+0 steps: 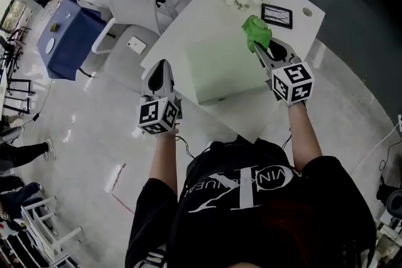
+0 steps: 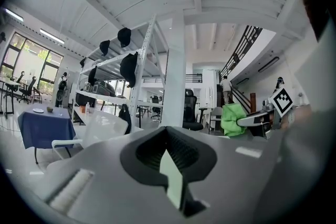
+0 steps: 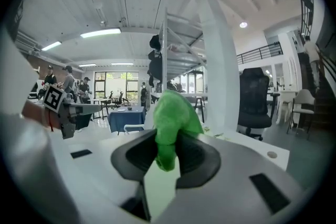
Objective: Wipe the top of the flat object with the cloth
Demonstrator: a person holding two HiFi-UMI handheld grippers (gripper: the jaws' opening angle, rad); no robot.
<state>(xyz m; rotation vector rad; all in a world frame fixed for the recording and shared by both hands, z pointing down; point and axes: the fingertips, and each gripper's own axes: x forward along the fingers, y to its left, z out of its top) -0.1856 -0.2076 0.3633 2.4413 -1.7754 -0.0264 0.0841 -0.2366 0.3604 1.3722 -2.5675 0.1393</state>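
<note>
The right gripper (image 1: 261, 48) held the green cloth (image 1: 255, 31) at its tips in the head view, with the flat object (image 1: 220, 66) below-left. In the left gripper view, the left gripper (image 2: 169, 150) sat closed and empty. In the right gripper view, the jaws pinched the cloth's bunched middle; it looked soft and light.

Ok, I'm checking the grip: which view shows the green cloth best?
The right gripper view: the green cloth sits large and central, pinched in the right gripper. The head view shows it small at that gripper's tip; the left gripper view shows it distant, at right.
</note>
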